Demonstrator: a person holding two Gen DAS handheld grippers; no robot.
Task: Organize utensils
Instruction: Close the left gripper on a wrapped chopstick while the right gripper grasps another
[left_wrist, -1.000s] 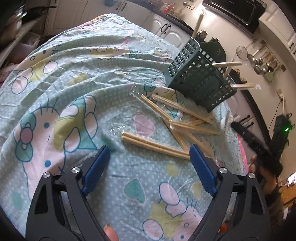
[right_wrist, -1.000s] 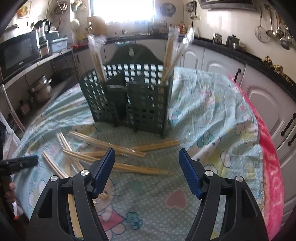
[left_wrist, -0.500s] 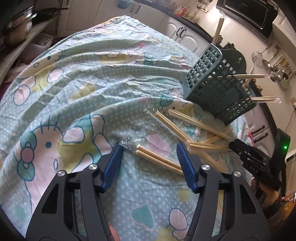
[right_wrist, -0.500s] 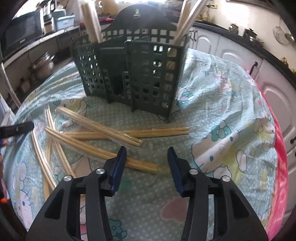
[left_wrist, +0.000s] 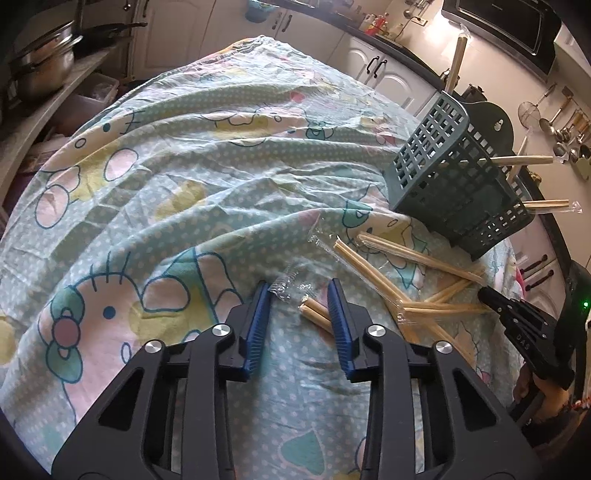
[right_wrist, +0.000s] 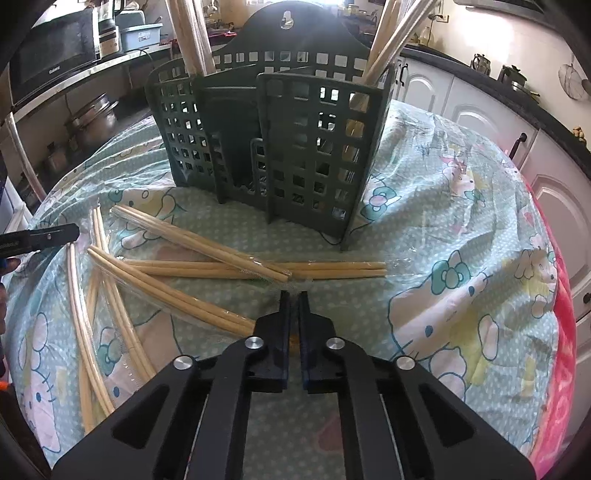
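Observation:
Several plastic-wrapped chopstick pairs lie loose on the cartoon-print tablecloth (left_wrist: 184, 166) in front of a dark green slotted caddy (left_wrist: 454, 184) (right_wrist: 277, 147). More pairs stand upright in the caddy's outer compartments (right_wrist: 388, 37). My left gripper (left_wrist: 299, 293) is closing around the wrapped end of one pair (left_wrist: 314, 312). That end lies between the jaws, and the left pad is still clear of it. My right gripper (right_wrist: 293, 295) is shut on the near end of another wrapped pair (right_wrist: 173, 293), and a sliver of wood shows between its pads.
Other loose pairs (right_wrist: 207, 243) cross each other left of my right gripper. Pots (left_wrist: 40, 66) sit on a shelf to the left, and kitchen tools (left_wrist: 561, 125) hang on the far wall. A pink cloth edge (right_wrist: 561, 332) marks the table's right side.
Both grippers narrowed from wide open. The left moved up to the end of its pair. The right sank onto its pair and shut on it.

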